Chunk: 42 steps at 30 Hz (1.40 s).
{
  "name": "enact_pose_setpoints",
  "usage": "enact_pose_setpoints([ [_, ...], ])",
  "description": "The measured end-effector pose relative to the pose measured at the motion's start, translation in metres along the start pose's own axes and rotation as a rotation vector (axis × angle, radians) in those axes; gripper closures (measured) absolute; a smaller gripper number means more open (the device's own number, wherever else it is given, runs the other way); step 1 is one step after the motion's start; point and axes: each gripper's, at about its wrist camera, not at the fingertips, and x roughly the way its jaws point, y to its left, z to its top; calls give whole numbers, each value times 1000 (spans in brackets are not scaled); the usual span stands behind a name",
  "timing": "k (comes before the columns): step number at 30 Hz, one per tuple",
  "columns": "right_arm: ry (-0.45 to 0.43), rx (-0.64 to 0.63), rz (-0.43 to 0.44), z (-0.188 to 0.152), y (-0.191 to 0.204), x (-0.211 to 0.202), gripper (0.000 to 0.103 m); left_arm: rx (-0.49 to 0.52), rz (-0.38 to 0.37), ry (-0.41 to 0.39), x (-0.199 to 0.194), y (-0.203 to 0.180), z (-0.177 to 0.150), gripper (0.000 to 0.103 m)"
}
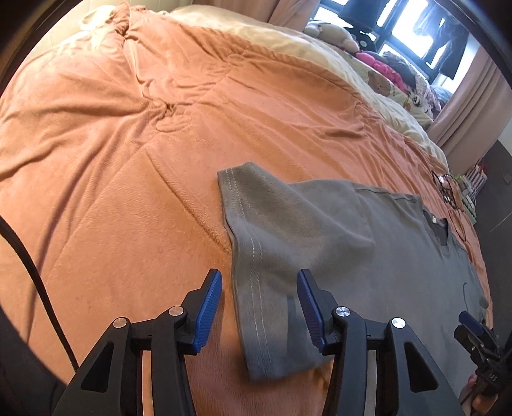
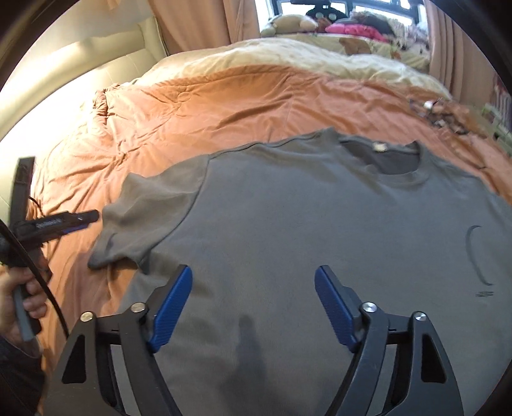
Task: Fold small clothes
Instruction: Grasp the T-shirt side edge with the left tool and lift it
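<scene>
A grey T-shirt (image 2: 320, 224) lies spread flat, front up, on an orange blanket (image 2: 224, 102), collar (image 2: 400, 169) toward the far side. Its left sleeve (image 1: 288, 224) sticks out over the blanket. My left gripper (image 1: 259, 281) hovers over that sleeve's hem, jaws apart, the stitched edge between the blue pads (image 1: 211, 307) without contact. In the right wrist view the left gripper (image 2: 80, 219) shows side-on next to the sleeve (image 2: 144, 217). My right gripper (image 2: 254, 275) stands open above the shirt's body, nothing gripped. It also shows at the lower right (image 1: 473, 326).
A cream duvet (image 2: 288, 57) lies behind the orange blanket. Stuffed toys (image 2: 288, 22) and pink clothes (image 2: 355, 30) sit by the window. Glasses and thin cables (image 1: 448, 188) lie near the bed's right edge. A black cable (image 1: 38, 281) hangs at the left.
</scene>
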Motion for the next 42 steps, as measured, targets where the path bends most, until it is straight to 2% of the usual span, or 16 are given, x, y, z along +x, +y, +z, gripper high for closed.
enact_pose_setpoints([
  [2,9,9,-7,6,2,12,37,-13,-1,15,11,4,4,57],
  [4,23,18,21,9,5,23,37,-17,-17,29,19,3,7,72],
  [5,31,26,33,10,5,28,39,-13,-15,39,24,2,8,75],
  [7,47,35,59,12,8,38,51,0,-19,45,27,-1,10,89],
  [9,66,43,94,15,10,50,62,12,-19,35,24,-3,13,94],
  [13,86,63,155,19,16,69,78,39,-22,3,8,-13,21,95],
  [18,101,76,209,21,24,87,81,57,-43,-35,-9,-28,36,96],
  [23,134,132,242,20,28,115,89,83,-64,-63,-26,-47,50,96],
  [27,157,124,283,17,38,133,89,109,-90,-74,-39,-65,56,96],
  [31,164,164,307,22,28,128,89,132,-107,-77,-47,-84,56,96],
  [33,163,176,283,22,21,121,88,146,-116,-78,-49,-95,55,96],
  [34,159,181,275,21,16,118,85,150,-118,-76,-50,-101,54,96],
  [36,140,205,266,22,5,105,64,155,-123,-71,-50,-114,52,96],
  [37,121,218,255,21,-3,99,46,157,-126,-69,-51,-119,50,96],
  [38,102,228,248,23,-7,91,38,161,-128,-68,-51,-126,49,96],
  [42,81,246,221,19,-31,72,38,188,-144,-59,-51,-155,42,96],
])
